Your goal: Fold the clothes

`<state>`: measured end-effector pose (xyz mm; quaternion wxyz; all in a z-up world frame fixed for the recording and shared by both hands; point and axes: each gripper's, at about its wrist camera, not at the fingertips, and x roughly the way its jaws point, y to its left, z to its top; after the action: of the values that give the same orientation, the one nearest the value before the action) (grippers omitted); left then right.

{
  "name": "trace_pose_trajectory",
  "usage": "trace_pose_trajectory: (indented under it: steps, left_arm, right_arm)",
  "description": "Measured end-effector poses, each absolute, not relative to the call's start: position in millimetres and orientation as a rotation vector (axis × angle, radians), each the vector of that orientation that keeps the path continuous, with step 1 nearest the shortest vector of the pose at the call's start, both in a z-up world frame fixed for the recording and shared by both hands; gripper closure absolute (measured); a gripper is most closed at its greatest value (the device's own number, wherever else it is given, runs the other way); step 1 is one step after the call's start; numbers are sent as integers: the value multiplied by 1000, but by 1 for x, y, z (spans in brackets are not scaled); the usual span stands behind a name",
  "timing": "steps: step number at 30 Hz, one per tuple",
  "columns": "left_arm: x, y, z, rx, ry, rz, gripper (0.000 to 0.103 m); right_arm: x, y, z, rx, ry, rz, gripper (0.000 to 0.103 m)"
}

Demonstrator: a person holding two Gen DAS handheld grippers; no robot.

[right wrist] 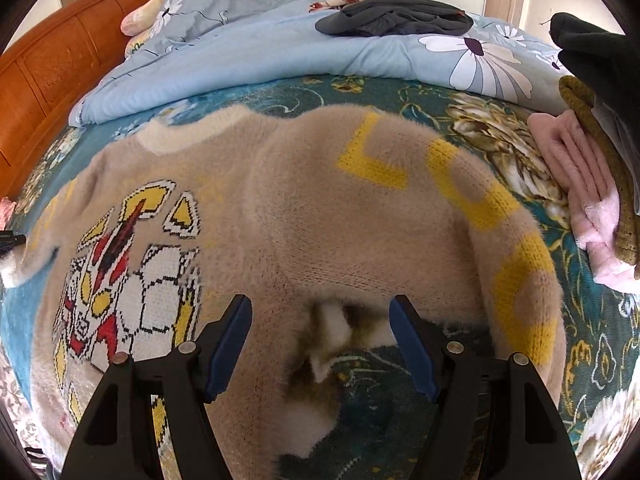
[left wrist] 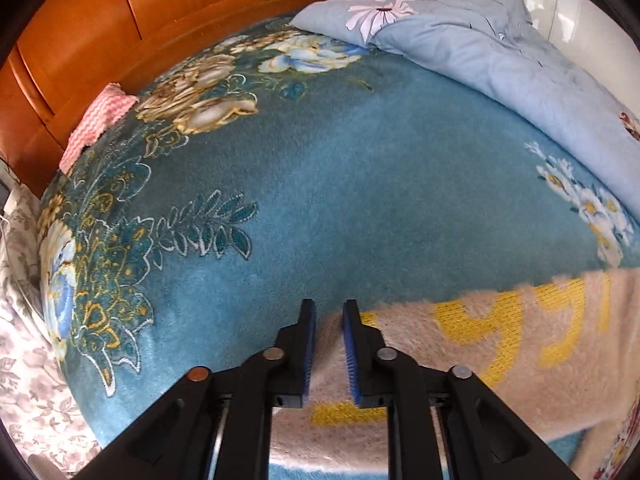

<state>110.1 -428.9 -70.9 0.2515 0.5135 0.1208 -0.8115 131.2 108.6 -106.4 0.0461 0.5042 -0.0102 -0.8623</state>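
Starting on my left: the left gripper [left wrist: 329,312] sits low over the blue floral blanket [left wrist: 320,184], its jaws drawn close with only a narrow gap, and a strip of the beige sweater [left wrist: 500,340] runs up between the pads. I'd judge they are pinching the sweater's edge, though the fuzzy pile hides whether the pads really bite, so I can't be sure. Holding an edge there would make sense — it anchors or lifts one side while the other hand works.

Moving across, the sweater [right wrist: 320,208] lies spread over the blanket, patterned front up, with one sleeve bearing yellow letters curving along its right side.

My right gripper [right wrist: 320,308] hovers just above the near part of the sweater with its jaws wide apart, holding nothing. Between them lies a bunched bit of cloth, perhaps a cuff or the hem, with blanket showing just below it — the span looks set to take that fold.

Farther right, a stack of folded clothes [right wrist: 588,184] rests at the blanket's edge, near the sleeve but apart from it. Behind, a dark garment [right wrist: 392,16] lies on the light blue quilt [right wrist: 240,60].
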Motion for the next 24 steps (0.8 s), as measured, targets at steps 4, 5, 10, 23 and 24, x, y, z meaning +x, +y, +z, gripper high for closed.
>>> trace_pose_trajectory:
  steps: [4,5,10,23,24]
  left_arm:
    - [121,-428,-57,1362,369,-2232,53]
    - [124,-427,-53,1354,379,-2238,50]
    - [150,-400,-22,1261,449,-2324,39]
    - [218,-202,-5,1238,414,-2656,36]
    - [223,-192,-12,1260,444,-2656,36]
  right_arm:
    - [132,106,-99,1490,-28,-2650,31]
    - [132,106,-96,1483,-26,-2654,31]
    - [136,110,-87,1457,-74,-2663,31]
    - [174,179,-31,1323,-130,-2769,31]
    - [181,191,-26,1312,-144,-2792,31]
